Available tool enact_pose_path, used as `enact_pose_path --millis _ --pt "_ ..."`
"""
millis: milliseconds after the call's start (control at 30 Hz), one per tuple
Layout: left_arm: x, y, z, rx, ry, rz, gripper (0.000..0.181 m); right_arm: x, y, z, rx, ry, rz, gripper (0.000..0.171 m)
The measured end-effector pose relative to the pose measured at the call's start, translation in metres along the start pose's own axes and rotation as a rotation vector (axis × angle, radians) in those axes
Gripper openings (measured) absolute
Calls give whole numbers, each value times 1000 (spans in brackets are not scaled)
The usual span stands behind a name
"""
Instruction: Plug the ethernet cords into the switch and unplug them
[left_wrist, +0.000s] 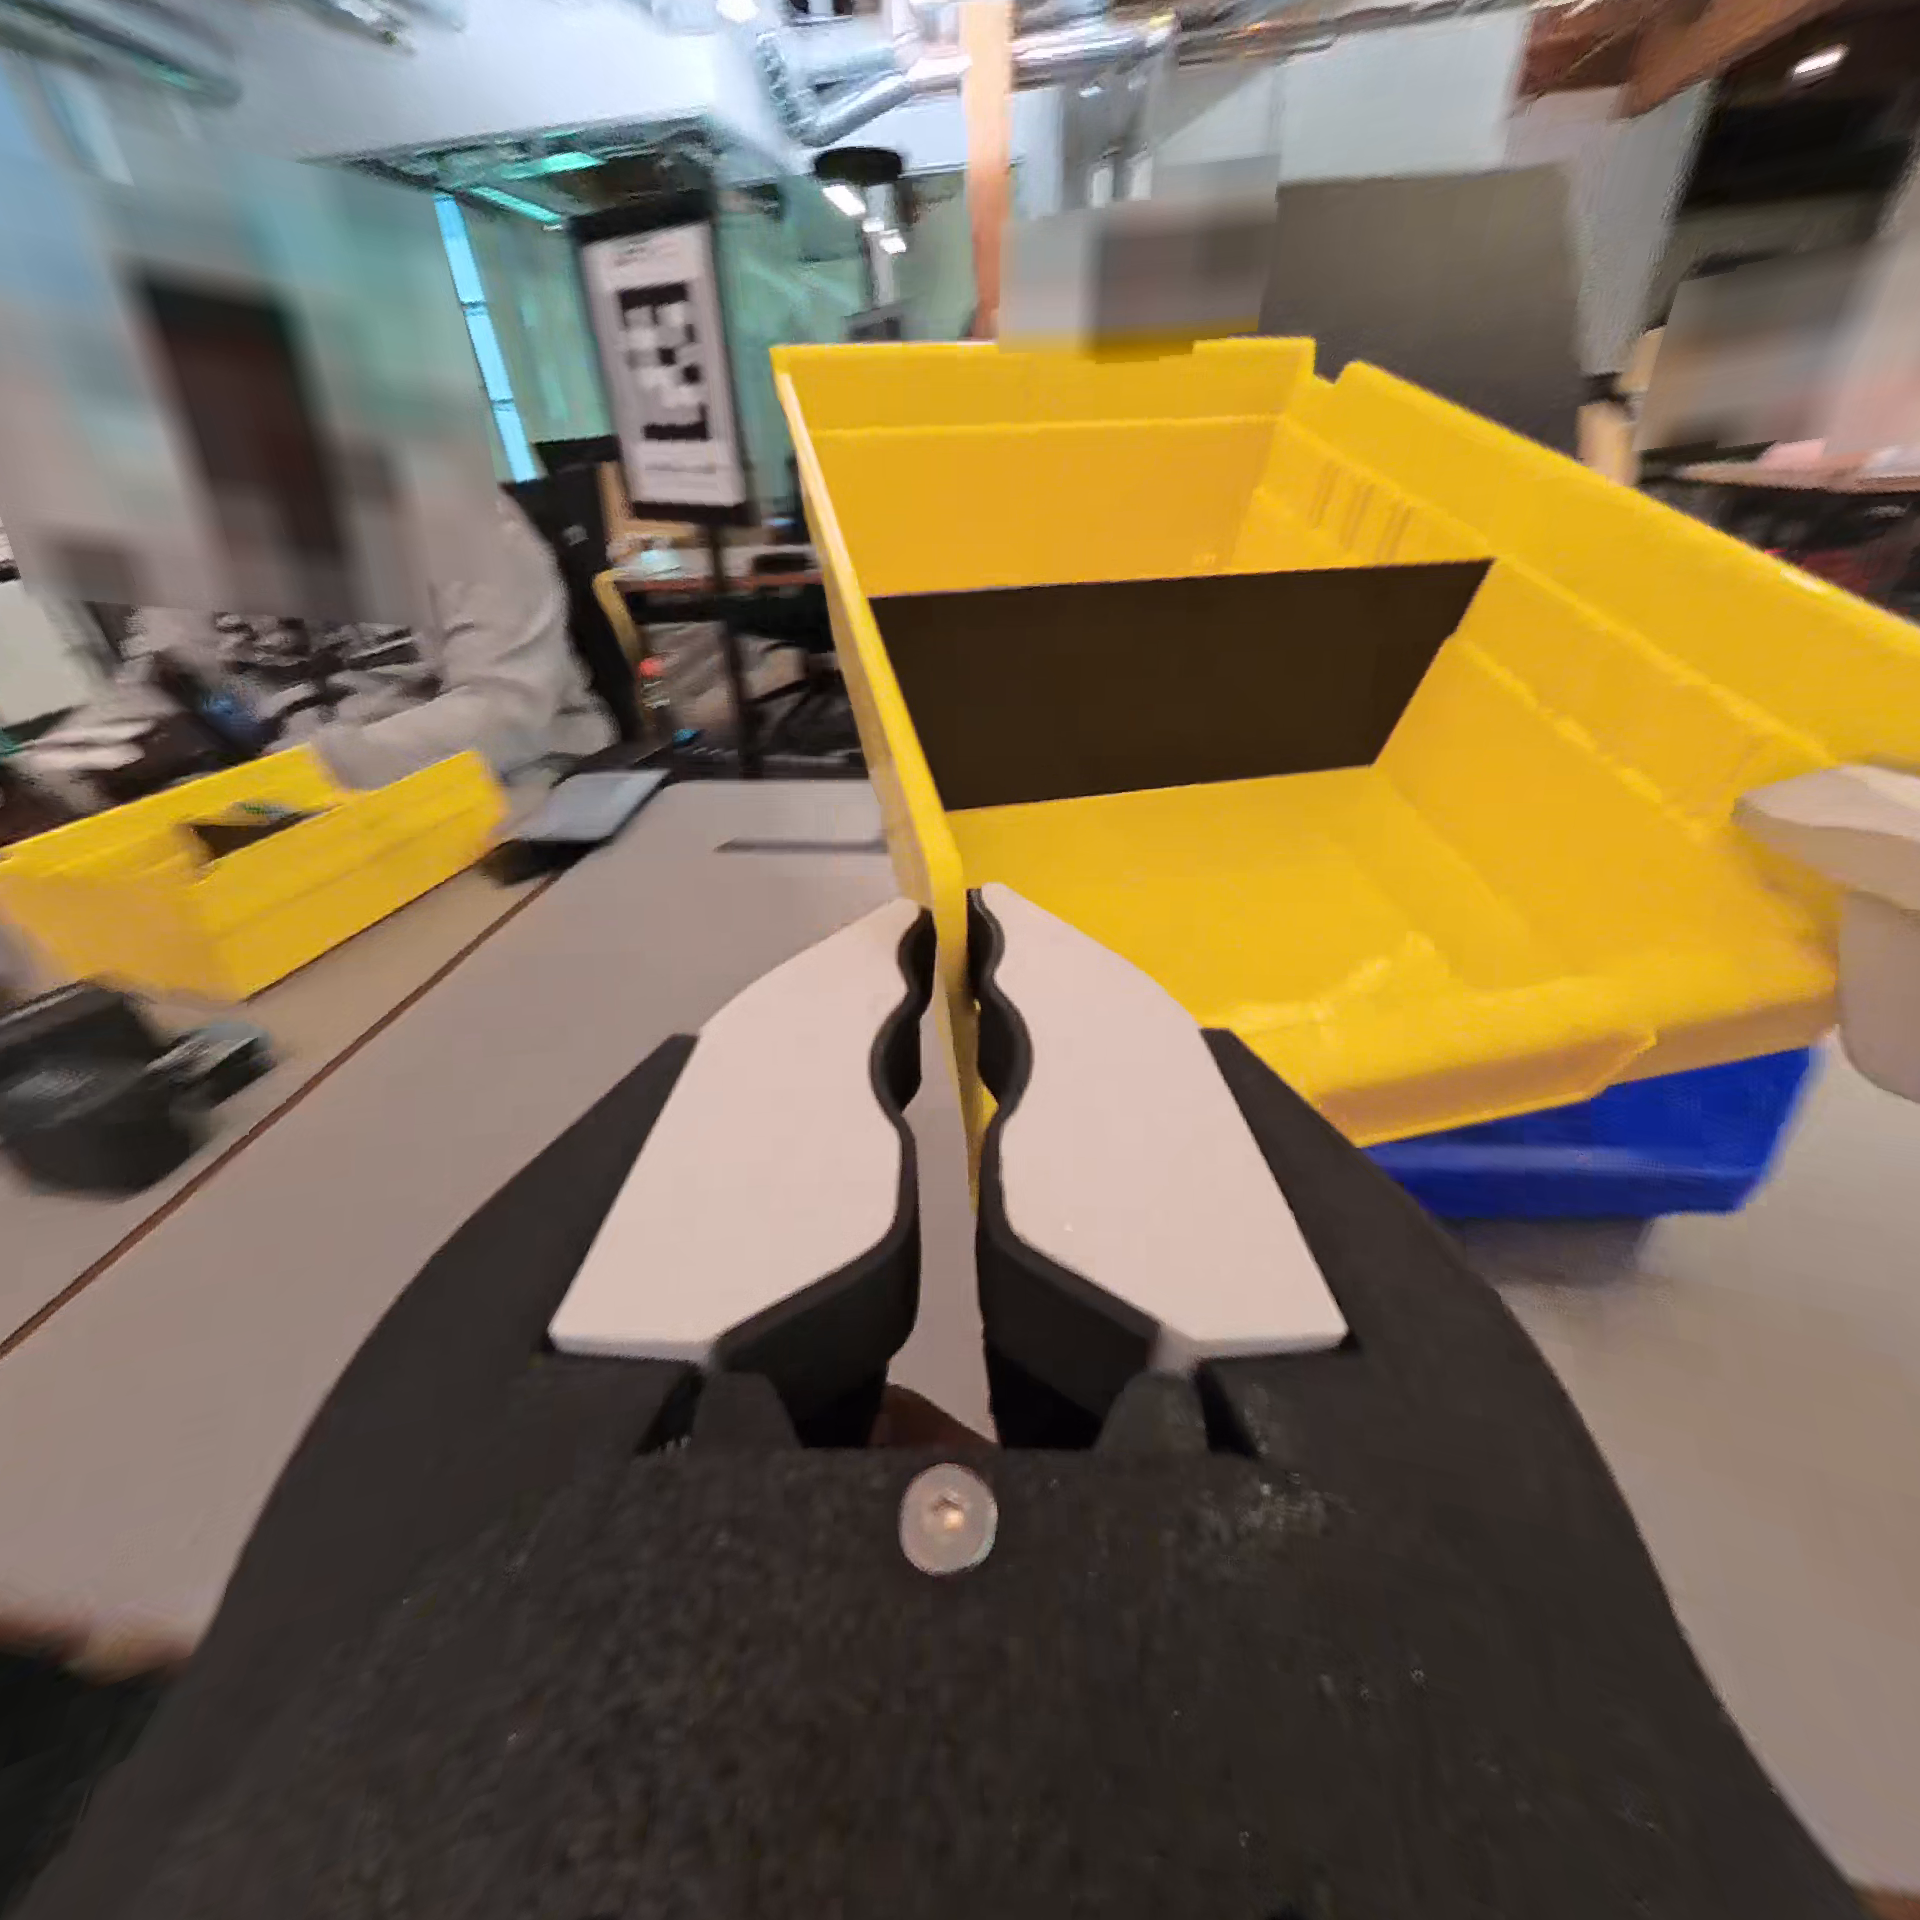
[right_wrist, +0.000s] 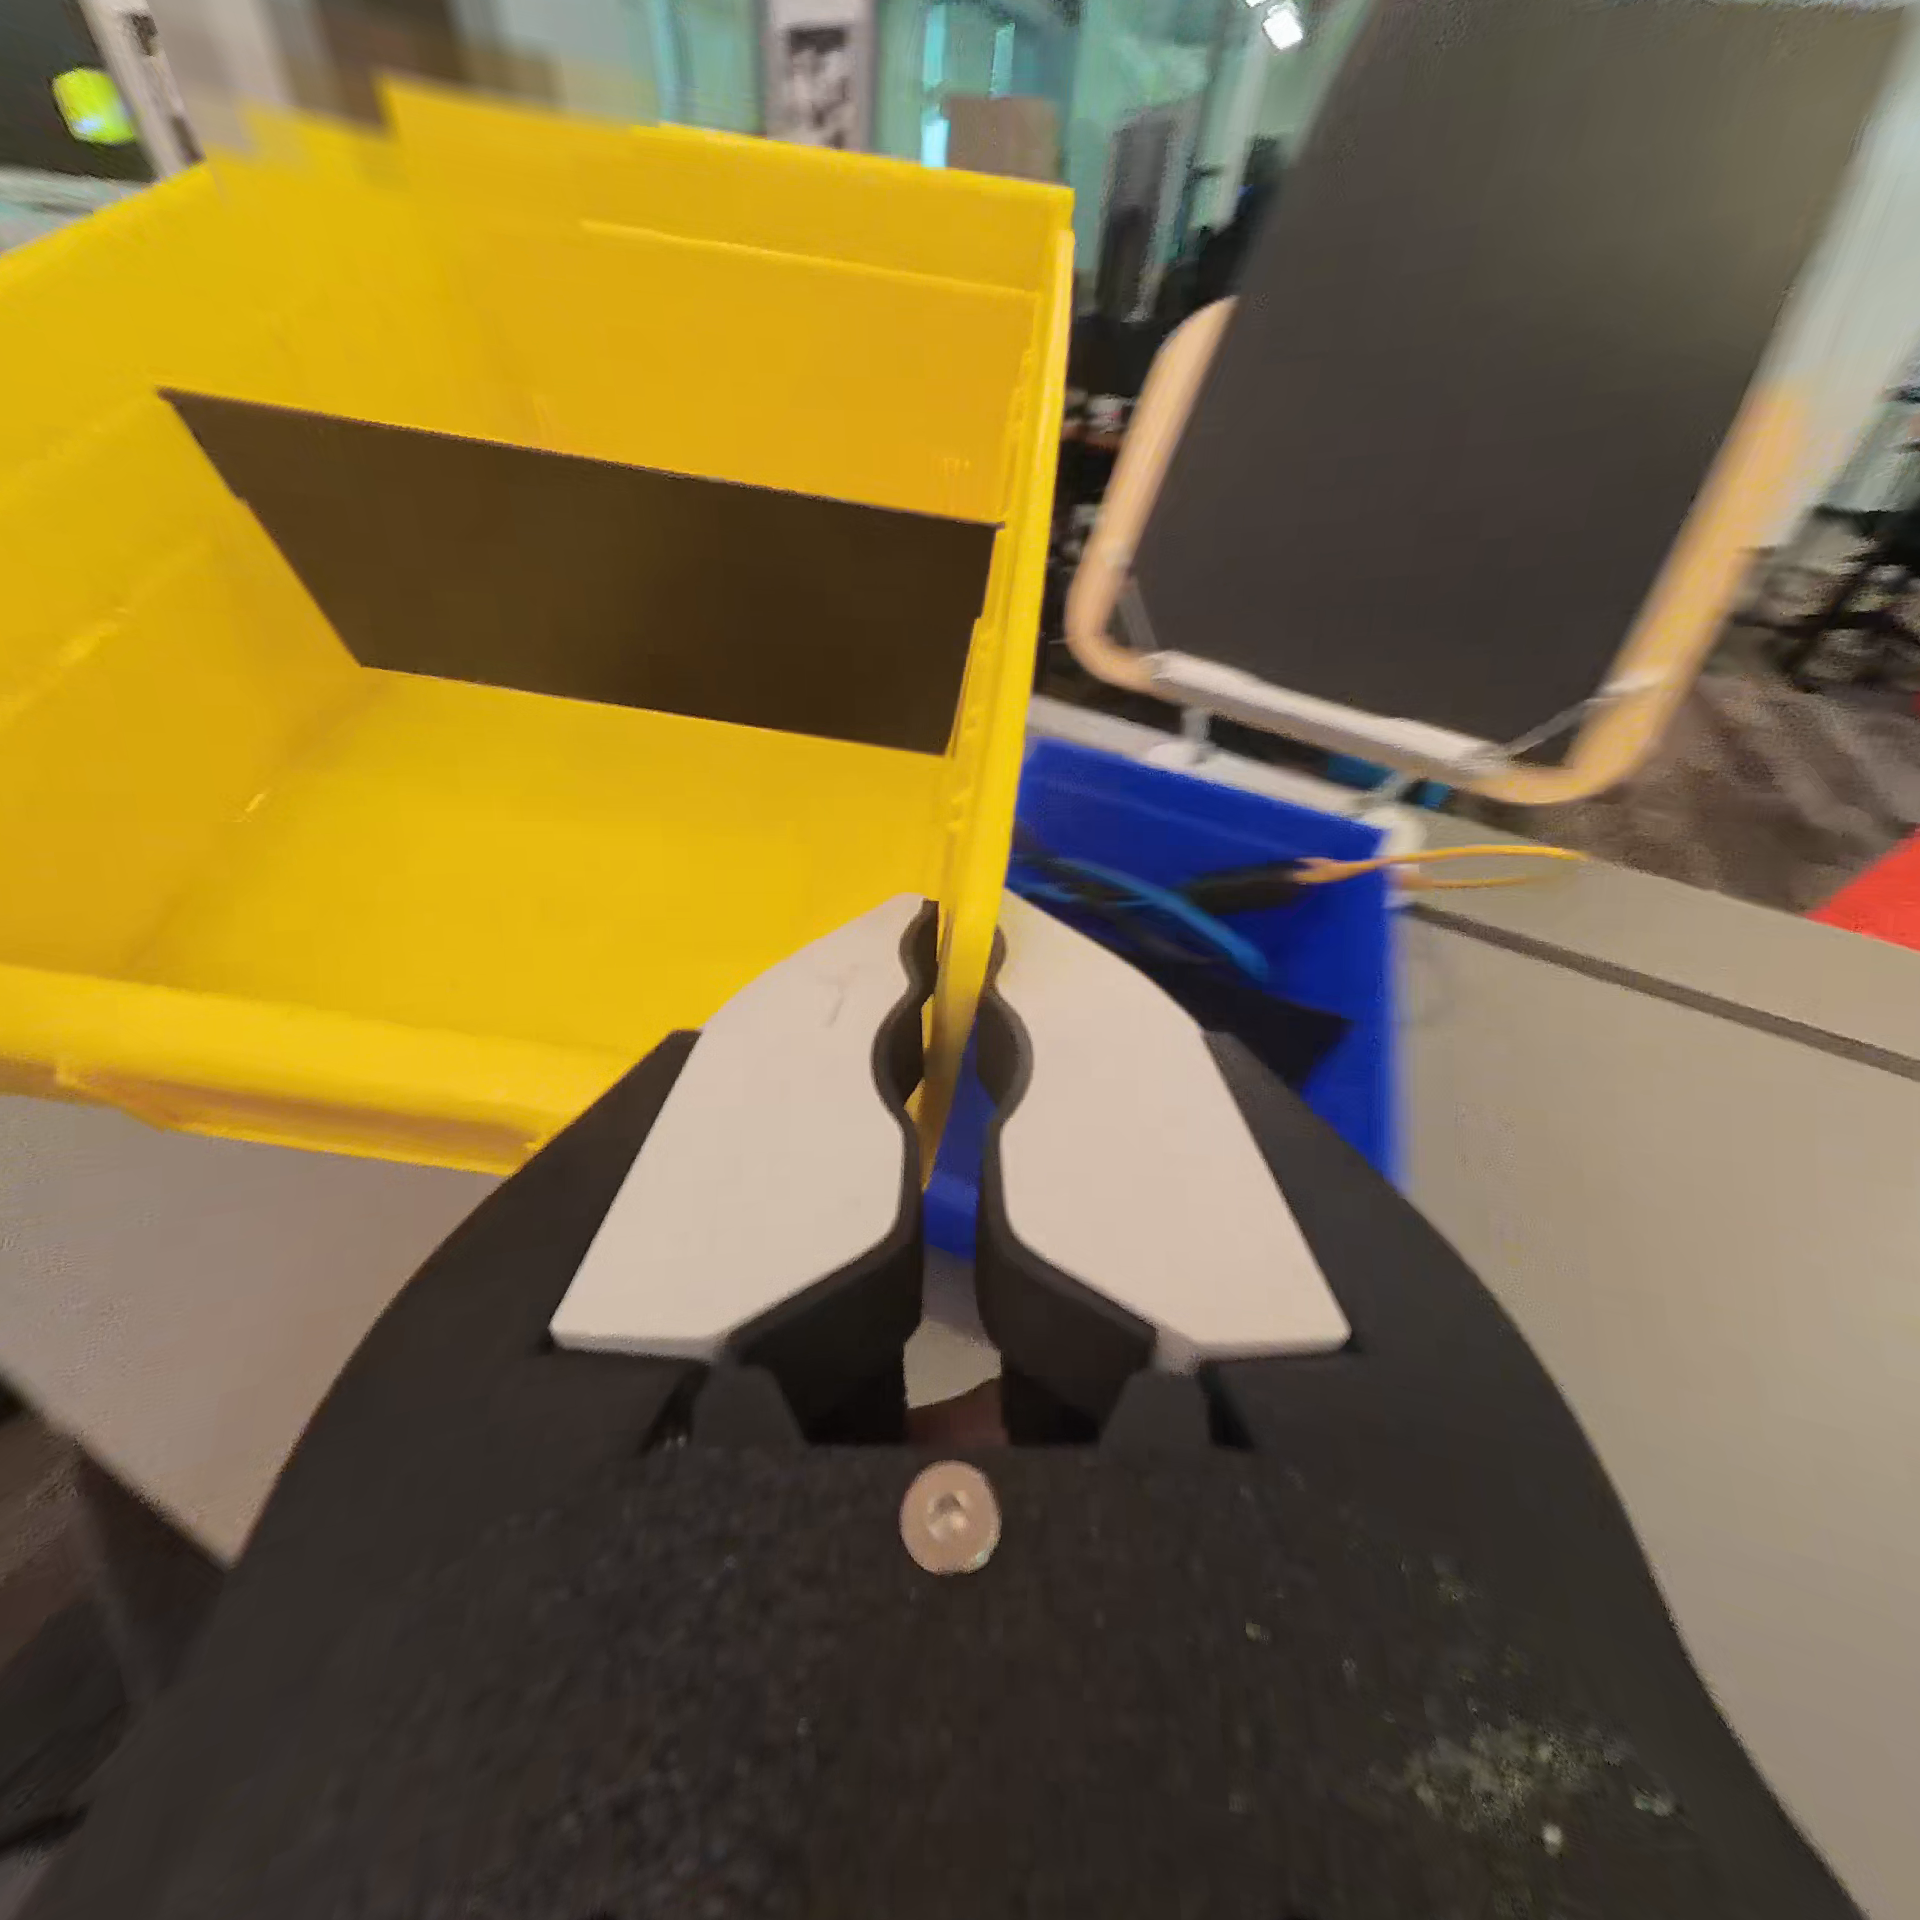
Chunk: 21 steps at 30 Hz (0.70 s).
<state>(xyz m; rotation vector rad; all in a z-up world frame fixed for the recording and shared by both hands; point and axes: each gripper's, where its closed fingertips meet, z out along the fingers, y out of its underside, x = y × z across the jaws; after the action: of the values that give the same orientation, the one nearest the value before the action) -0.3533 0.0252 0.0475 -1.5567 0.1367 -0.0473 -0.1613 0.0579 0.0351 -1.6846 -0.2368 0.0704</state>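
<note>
I'm clamping both grippers on the empty yellow bin (left_wrist: 1299, 935): left gripper (left_wrist: 948, 914) on its left wall, right gripper (right_wrist: 961, 935) on its right wall. It's looking light, stiff, slick. Ethernet cords (right_wrist: 1164, 914) are lying in the blue bin (right_wrist: 1320, 966) underneath; the switch isn't showing.

The left gripper (left_wrist: 951, 904) is clamped on the left side wall of the yellow bin (left_wrist: 1403, 914), one grey finger (left_wrist: 769, 1122) outside the wall and the other inside, fingertips near the bin's front end. The right gripper (right_wrist: 961, 914) pinches the bin's (right_wrist: 468, 852) right side wall the same way, and its pale fingertips (left_wrist: 1860, 883) show at the bin's right edge in the left wrist view.
</note>
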Motion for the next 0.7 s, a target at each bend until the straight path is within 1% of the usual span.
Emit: enact_pose_path --millis 100,200,267,367,400,467,567,633,700 --pt "87 -29 43 18 159 -21 4 93 -11 -24 16 144 33 5" --pt "188 -39 77 45 253 30 3 194 10 -41 -100 291 -15 6" --pt "259 -26 97 15 321 39 3 260 38 -53 -155 356 67 6" --pt "354 18 117 -77 419 66 4 341 93 -75 -245 453 154 4" --pt "378 34 119 -112 439 72 3 360 112 -82 -282 465 157 4" --pt "411 62 117 -172 462 58 4 384 146 -92 -329 436 193 4" --pt "443 96 109 -231 493 109 5 404 194 -100 -399 395 244 4" --pt "455 124 104 -319 528 99 6 415 205 -105 -384 407 181 4" --pt "468 146 95 -386 611 85 7 424 218 -112 -443 436 156 4"
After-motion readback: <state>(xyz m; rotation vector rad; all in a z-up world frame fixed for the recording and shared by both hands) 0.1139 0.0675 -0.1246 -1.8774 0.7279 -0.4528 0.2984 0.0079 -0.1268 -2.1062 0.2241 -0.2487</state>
